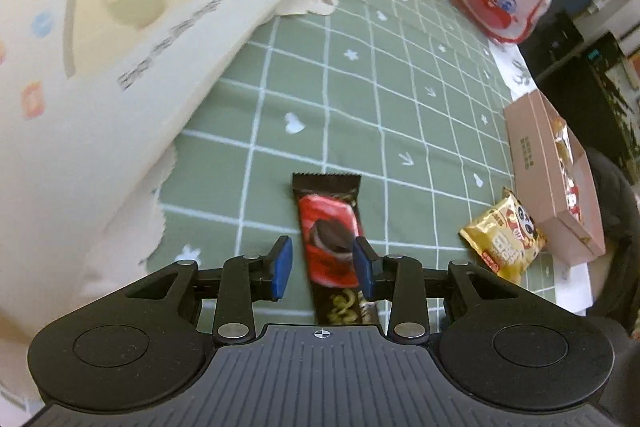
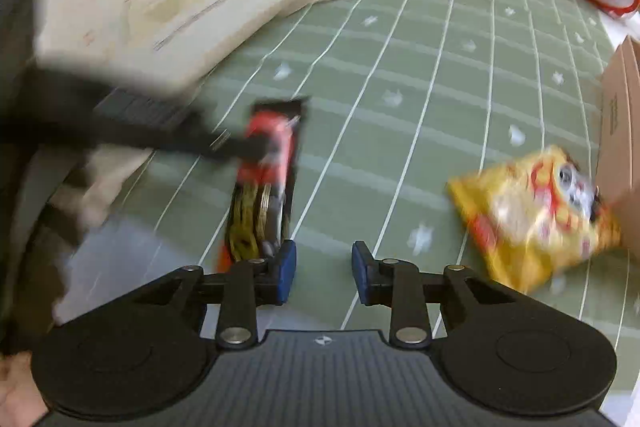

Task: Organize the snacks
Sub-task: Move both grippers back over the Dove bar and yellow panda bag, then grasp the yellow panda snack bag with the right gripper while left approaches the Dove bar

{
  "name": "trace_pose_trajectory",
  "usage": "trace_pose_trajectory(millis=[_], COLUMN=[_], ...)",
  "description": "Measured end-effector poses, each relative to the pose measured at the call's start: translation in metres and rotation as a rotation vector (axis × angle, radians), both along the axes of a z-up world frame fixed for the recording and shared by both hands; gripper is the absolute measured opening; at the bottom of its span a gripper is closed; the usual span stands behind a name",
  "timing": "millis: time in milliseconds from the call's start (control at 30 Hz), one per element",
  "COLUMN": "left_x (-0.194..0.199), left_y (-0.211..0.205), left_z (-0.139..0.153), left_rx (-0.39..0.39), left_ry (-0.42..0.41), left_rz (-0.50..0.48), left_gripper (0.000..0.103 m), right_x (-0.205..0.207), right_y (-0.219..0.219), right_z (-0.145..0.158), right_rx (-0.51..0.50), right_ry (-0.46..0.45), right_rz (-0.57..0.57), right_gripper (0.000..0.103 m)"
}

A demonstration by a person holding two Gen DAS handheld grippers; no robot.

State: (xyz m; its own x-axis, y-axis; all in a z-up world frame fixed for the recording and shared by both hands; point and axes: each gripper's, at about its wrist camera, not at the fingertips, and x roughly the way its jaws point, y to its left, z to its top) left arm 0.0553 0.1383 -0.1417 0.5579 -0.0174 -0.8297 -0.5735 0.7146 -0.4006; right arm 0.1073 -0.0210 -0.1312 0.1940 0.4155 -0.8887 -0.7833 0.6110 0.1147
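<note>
My left hand-held gripper (image 1: 322,269) is over the cookie bar (image 1: 334,243), which lies flat on the green checked cloth (image 1: 400,99) on the counter. The two blue pads stand on each side of the bar, near its middle. The right pad looks like it touches the wrapper, but the left pad has a gap, so I am not pinching it yet. My right hand-held gripper (image 2: 324,271) is spread part way with nothing between its pads, only cloth. It hangs between the bar and the yellow bag (image 2: 536,215), which lies just beside the box (image 1: 556,183). I think the bar is light and a bit stiff, with a cookie inside that can crack, so I should squeeze softly across its middle. The wrapper is shiny and may slip. I think the yellow bag is puffy and soft, so its crimped edge may be the best place to hold. The big cream bag (image 1: 100,67) is close on the left, and the box already has snacks in it.
</note>
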Motion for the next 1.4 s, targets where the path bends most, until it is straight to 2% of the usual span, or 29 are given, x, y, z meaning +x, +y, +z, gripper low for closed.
trace_pose_trajectory(millis=[33,133,233,267,333,433,500,533,667,767,933,1000,1033,1100,1167,1233,1300,1400], left_x=[0.003,0.011,0.014,0.015,0.015,0.017,0.018,0.018,0.024,0.032,0.045,0.048,0.049,0.047,0.042,0.033,0.024,0.013], left_y=[-0.002,-0.009,-0.013,-0.014,-0.016,-0.018,-0.02,-0.021,-0.028,-0.035,-0.061,-0.072,-0.077,-0.079,-0.078,-0.077,-0.075,-0.073], left_z=[0.001,0.002,0.002,0.002,0.002,0.003,0.004,0.004,0.004,0.003,0.002,0.002,0.002,0.003,0.006,0.01,0.009,0.006], left_rx=[0.014,0.049,0.07,0.075,0.084,0.096,0.105,0.11,0.13,0.144,0.258,0.317,0.332,0.308,0.277,0.285,0.276,0.249], left_ry=[0.002,0.01,0.017,0.019,0.023,0.035,0.042,0.043,0.034,0.021,0.01,0.012,0.012,0.003,-0.008,-0.006,0.009,0.026], left_rz=[-0.016,-0.057,-0.076,-0.079,-0.083,-0.095,-0.106,-0.115,-0.156,-0.203,-0.337,-0.391,-0.412,-0.42,-0.412,-0.398,-0.383,-0.375], left_gripper=[0.038,0.039,0.04,0.04,0.04,0.04,0.04,0.04,0.044,0.044,0.045,0.045,0.045,0.045,0.045,0.045,0.044,0.045], right_x=[-0.005,-0.009,0.005,0.011,0.026,0.043,0.05,0.051,0.026,0.005,-0.015,-0.007,0.0,0.019,0.042,0.059,0.074,0.089], right_y=[-0.005,-0.02,-0.023,-0.021,-0.014,-0.002,-0.001,-0.004,-0.028,-0.052,-0.089,-0.101,-0.106,-0.116,-0.12,-0.119,-0.11,-0.081], right_z=[0.002,0.016,0.023,0.023,0.017,0.002,-0.006,-0.007,-0.005,-0.011,-0.001,0.009,0.016,0.025,0.024,0.019,0.012,0.004], right_rx=[-0.005,-0.01,-0.043,-0.049,-0.053,-0.104,-0.126,-0.128,-0.101,-0.121,-0.12,-0.058,-0.01,0.091,0.193,0.265,0.284,0.181], right_ry=[-0.024,-0.182,-0.35,-0.408,-0.486,-0.507,-0.477,-0.455,-0.414,-0.345,-0.316,-0.27,-0.234,-0.143,-0.005,0.097,0.146,0.117], right_rz=[0.002,-0.054,-0.181,-0.22,-0.229,-0.191,-0.193,-0.2,-0.204,-0.201,-0.275,-0.346,-0.396,-0.509,-0.617,-0.691,-0.745,-0.722], right_gripper=[0.036,0.047,0.068,0.07,0.071,0.07,0.065,0.059,0.059,0.058,0.06,0.064,0.069,0.075,0.075,0.075,0.075,0.078])
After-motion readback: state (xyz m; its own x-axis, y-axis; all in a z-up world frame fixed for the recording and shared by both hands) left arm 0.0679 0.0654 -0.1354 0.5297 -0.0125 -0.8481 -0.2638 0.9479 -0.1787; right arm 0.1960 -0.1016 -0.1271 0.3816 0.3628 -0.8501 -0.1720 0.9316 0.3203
